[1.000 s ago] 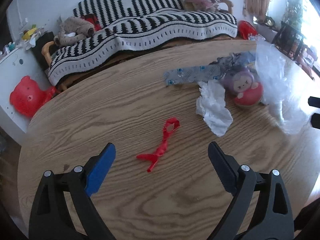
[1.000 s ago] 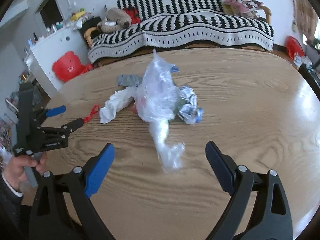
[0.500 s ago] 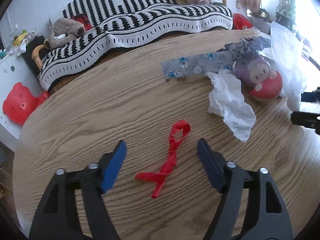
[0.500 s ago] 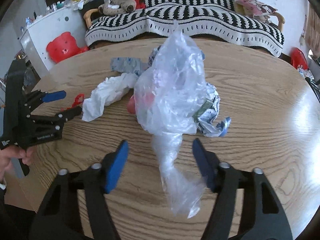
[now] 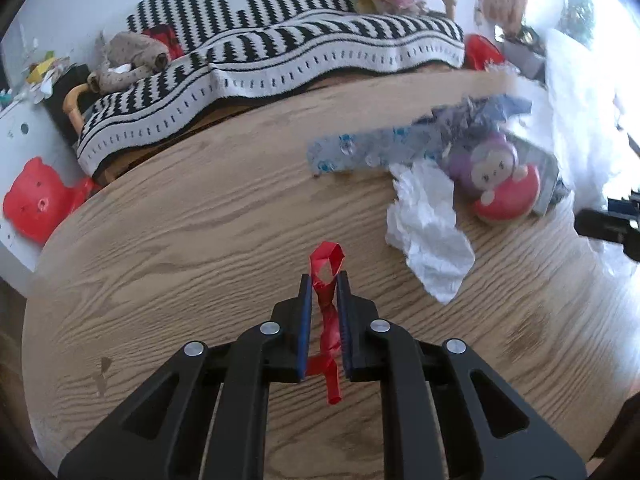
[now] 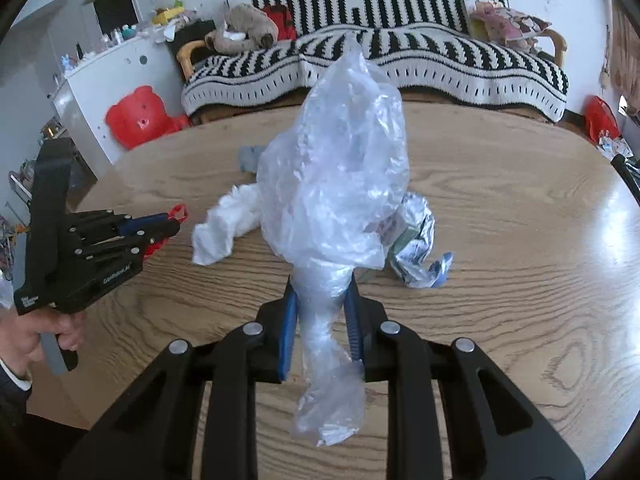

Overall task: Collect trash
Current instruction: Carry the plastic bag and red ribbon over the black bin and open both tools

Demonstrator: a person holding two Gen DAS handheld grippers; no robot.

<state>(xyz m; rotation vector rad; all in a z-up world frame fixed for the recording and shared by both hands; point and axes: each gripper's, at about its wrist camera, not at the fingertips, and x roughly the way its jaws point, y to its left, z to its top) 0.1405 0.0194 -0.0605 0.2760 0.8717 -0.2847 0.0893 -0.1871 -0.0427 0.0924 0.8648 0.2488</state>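
Observation:
My left gripper (image 5: 324, 280) is shut on a twisted red plastic strip (image 5: 329, 322), whose loop sticks out past the fingertips over the wooden table (image 5: 180, 240). In the right wrist view my right gripper (image 6: 320, 280) is shut on the twisted neck of a clear plastic bag (image 6: 340, 184), which stands up above the pads while its tail hangs below. The left gripper (image 6: 176, 226) shows there at the left, held by a hand (image 6: 28, 336). A crumpled white tissue (image 5: 428, 224), a blue-printed wrapper (image 5: 360, 154), a crumpled foil wrapper (image 6: 418, 248) and a round purple-and-red toy (image 5: 500, 184) lie between the grippers.
Behind the round table stands a bench under a black-and-white striped blanket (image 6: 400, 60) with a stuffed animal (image 6: 244, 34) on it. A red bear-shaped stool (image 6: 138, 120) and a white cabinet (image 6: 108, 84) stand at the left. The table's right half (image 6: 520, 208) holds nothing.
Both grippers went from wide open to shut. The left one closed on the red strip. The right one moved forward to the bag and closed on its neck.

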